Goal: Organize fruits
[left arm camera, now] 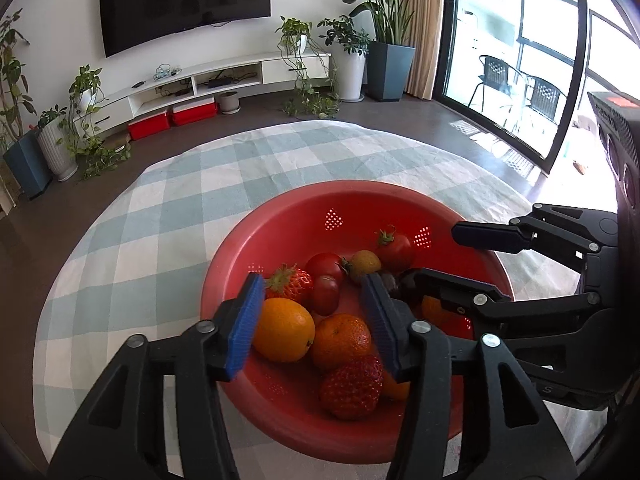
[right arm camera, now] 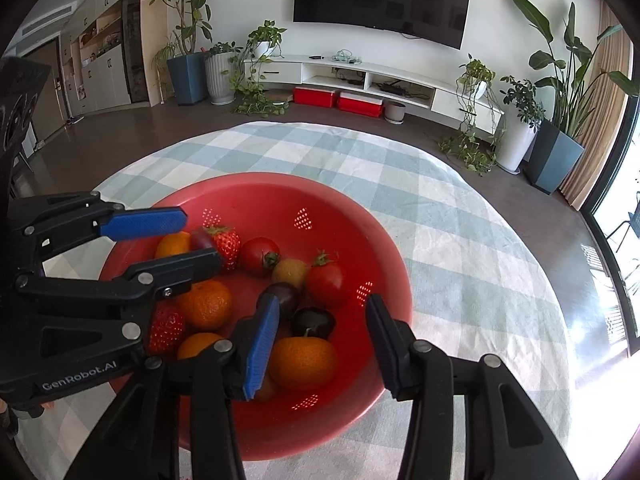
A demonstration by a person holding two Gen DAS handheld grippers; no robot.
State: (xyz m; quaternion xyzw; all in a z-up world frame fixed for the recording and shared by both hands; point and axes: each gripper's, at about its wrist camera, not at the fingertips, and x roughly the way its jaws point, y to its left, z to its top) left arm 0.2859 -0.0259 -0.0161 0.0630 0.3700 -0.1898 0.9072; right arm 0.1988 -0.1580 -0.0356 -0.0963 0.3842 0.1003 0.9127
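A red colander bowl (left arm camera: 320, 189) (right arm camera: 280, 179) stands on a checked cloth (left arm camera: 160, 220). It holds oranges (left arm camera: 282, 330) (right arm camera: 302, 362), strawberries (left arm camera: 352, 386) (right arm camera: 226, 242), tomatoes (left arm camera: 394, 250) (right arm camera: 326, 282), a yellowish fruit (left arm camera: 365, 265) (right arm camera: 289, 273) and dark round fruits (right arm camera: 312, 322). My left gripper (left arm camera: 312, 280) (right arm camera: 200, 237) hangs open over the bowl's left side, with two oranges and a small tomato under its spread fingers, none gripped. My right gripper (right arm camera: 323, 300) (left arm camera: 430, 254) is open over the right side, above an orange and a dark fruit.
The cloth (right arm camera: 460, 240) covers a round table that spreads beyond the bowl. Behind it are dark floor, a low white TV bench (left arm camera: 224, 76), potted plants (right arm camera: 516, 136) and a glass door (left arm camera: 520, 60).
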